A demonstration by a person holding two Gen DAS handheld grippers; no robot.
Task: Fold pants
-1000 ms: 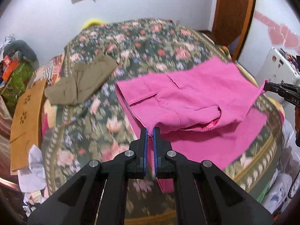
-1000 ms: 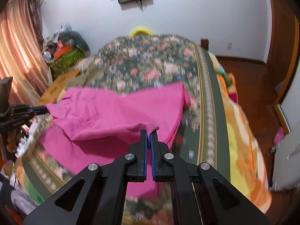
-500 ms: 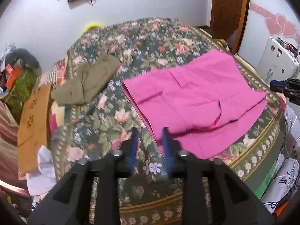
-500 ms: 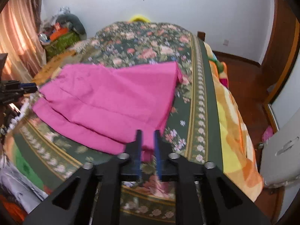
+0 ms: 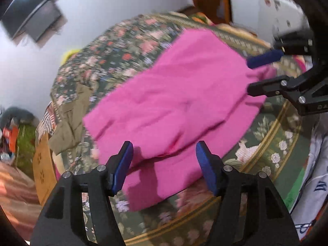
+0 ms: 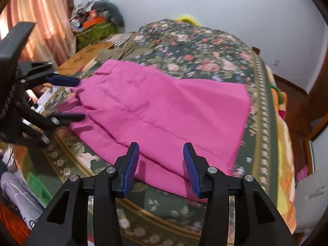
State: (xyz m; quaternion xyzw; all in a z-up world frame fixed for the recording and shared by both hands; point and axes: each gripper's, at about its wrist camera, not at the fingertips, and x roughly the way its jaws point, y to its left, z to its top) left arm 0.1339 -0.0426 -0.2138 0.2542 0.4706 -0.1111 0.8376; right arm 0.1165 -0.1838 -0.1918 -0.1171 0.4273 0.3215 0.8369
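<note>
Lying folded near the bed's [image 6: 264,110] foot edge, pink pants [image 6: 164,110], both grippers [image 5: 164,155] [image 6: 161,155] just opened, empty.

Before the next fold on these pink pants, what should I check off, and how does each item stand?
1. Left gripper let go of the pink pants: ok; its jaws have just been opening, nothing pinched.
2. Right gripper let go: ok; also just opening, cloth only beneath it.
3. Pants lying on the bed: ok.
4. Top layer flat: not ok; creases show.
5. Olive garment clear of the pants: ok.
6. Edges lined up: cannot tell; blurred.
</note>
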